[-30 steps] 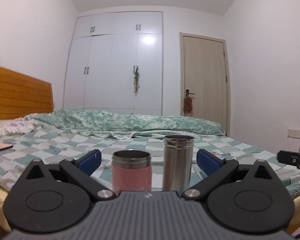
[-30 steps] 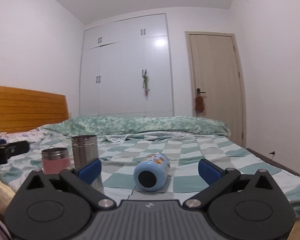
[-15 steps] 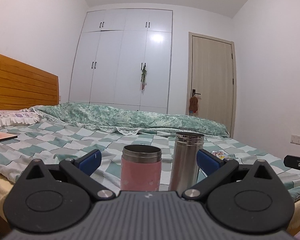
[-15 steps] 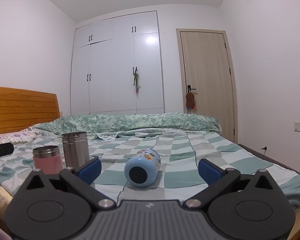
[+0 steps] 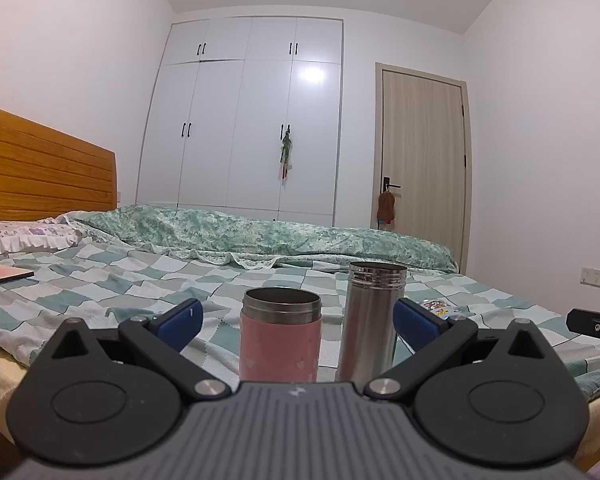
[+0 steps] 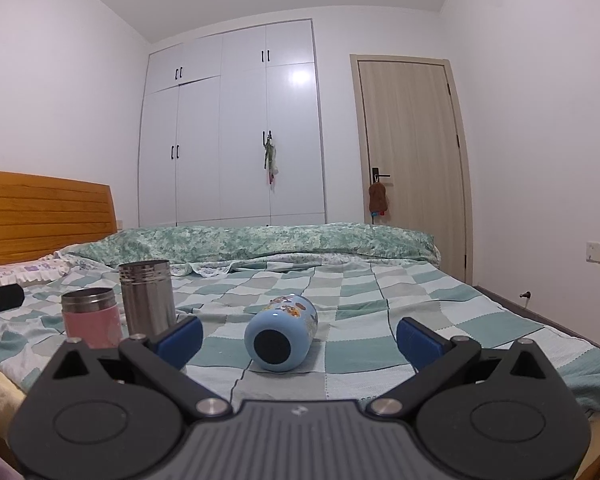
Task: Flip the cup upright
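Observation:
A light blue cartoon-printed cup (image 6: 282, 334) lies on its side on the checkered bedspread, its dark-centred base facing my right gripper (image 6: 299, 338), which is open and empty, just short of it. In the left wrist view only a sliver of this cup (image 5: 436, 307) shows behind the right finger. A pink cup (image 5: 280, 336) and a taller steel cup (image 5: 370, 318) stand upright, in front of my open, empty left gripper (image 5: 296, 320). Both also show in the right wrist view, pink cup (image 6: 92, 322) and steel cup (image 6: 147, 298), left of the blue cup.
The bed (image 6: 380, 320) has a rolled green quilt (image 6: 268, 240) at the back, a wooden headboard (image 5: 40, 172) and pillow on the left. A flat pink-brown pad (image 5: 0, 274) lies at far left. The other gripper's black body (image 5: 596, 322) shows at right.
Both wrist views have shifted: the pink and steel cups moved rightward in the left view, and the blue cup sits slightly left and closer in the right view. No cup has moved.

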A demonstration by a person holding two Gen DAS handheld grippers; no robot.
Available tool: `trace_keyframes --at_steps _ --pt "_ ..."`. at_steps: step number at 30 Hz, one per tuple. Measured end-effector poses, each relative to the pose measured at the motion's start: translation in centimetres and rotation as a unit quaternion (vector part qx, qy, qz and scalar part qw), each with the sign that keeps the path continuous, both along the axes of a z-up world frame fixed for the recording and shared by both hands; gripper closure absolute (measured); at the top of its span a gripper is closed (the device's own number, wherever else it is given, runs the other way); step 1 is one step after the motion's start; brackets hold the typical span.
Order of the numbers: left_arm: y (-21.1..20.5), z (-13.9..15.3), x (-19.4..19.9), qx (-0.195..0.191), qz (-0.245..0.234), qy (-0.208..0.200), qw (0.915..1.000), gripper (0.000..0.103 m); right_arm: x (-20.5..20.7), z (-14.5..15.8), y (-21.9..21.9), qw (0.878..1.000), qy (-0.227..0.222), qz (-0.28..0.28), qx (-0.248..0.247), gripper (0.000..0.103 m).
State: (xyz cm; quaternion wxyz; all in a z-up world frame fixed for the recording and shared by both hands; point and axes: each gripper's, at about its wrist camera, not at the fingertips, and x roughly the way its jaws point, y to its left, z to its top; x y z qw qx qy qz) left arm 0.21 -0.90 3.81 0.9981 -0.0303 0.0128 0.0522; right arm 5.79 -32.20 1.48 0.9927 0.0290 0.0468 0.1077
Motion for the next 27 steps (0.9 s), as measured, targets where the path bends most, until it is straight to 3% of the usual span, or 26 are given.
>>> trace_keyframes --at_steps 27 --pt "0.23 -0.12 -0.05 0.000 0.000 -0.002 1.0000 0.000 0.09 -0.03 -0.02 1.000 0.000 -0.001 -0.001 0.000"
